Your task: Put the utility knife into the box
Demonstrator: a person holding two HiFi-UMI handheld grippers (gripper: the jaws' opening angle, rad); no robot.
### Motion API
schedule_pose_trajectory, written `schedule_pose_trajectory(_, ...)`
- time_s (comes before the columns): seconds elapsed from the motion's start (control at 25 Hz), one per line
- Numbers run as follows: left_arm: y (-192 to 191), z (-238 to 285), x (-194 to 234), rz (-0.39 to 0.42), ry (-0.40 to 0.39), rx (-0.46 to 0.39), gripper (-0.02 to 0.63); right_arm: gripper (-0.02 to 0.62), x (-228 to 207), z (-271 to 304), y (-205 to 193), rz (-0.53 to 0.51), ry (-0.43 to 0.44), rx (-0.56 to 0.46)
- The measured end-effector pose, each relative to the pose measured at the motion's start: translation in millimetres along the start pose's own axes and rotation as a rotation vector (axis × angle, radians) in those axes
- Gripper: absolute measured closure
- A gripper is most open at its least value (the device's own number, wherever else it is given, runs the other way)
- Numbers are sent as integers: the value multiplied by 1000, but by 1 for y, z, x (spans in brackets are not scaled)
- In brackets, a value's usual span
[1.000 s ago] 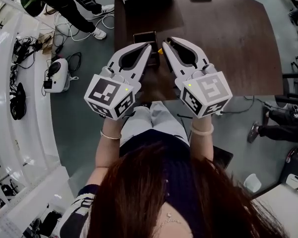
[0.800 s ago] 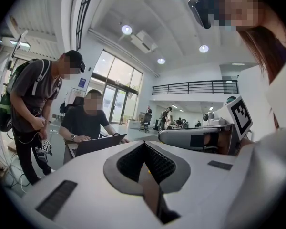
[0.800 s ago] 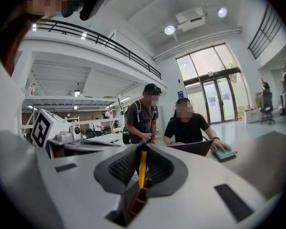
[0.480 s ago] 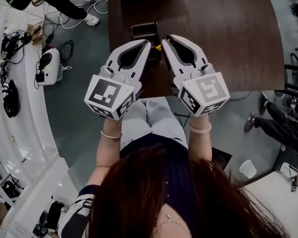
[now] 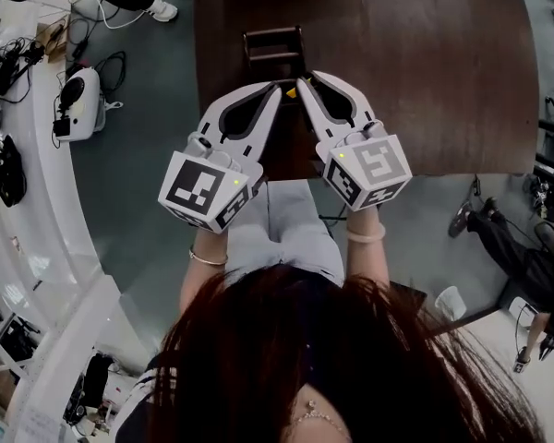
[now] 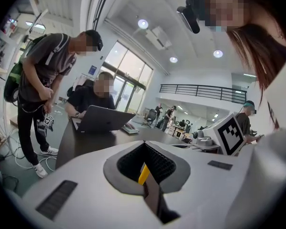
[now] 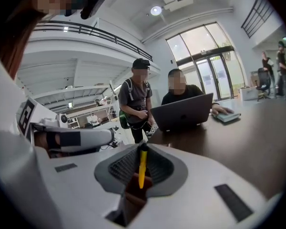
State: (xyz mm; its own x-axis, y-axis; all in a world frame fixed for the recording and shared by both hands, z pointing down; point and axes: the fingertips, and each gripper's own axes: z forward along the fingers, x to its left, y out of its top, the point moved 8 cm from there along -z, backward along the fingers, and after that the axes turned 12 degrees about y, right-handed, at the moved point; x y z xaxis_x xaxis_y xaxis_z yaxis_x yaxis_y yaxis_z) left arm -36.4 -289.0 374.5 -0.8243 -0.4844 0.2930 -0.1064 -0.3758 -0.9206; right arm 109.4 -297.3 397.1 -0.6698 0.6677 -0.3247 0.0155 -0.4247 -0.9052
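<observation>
The yellow utility knife shows as a small sliver between the two gripper tips, above the dark table. In the right gripper view it is a yellow strip lying in the jaw seam, and my right gripper is shut on it. My left gripper is shut, its tip touching the right one. A yellow sliver also shows in its seam; I cannot tell whether those jaws pinch it. The small dark open box stands on the table just beyond both tips.
The brown table has its near edge under the grippers. At its far end a seated person works on a laptop, with another person standing beside. Cables and a white device lie on the floor to the left.
The head view has shifted, so the laptop has left its top edge and the box sits slightly farther beyond the tips. Both grippers stay tip to tip around the yellow knife.
</observation>
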Motion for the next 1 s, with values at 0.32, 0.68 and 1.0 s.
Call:
schedule_pose_trajectory(0.32, -28, 0, 18, -34, 42, 37, 612, 543, -1, 14, -30, -8, 2, 24)
schedule_pose_trajectory(0.68, -51, 4, 23, -56, 49, 70, 612, 541, -4, 24, -62, -53, 3, 99)
schedule_pose_trajectory(1.0, -40, -2, 20, -47, 47, 56, 612, 541, -1, 17, -50, -20, 19, 69)
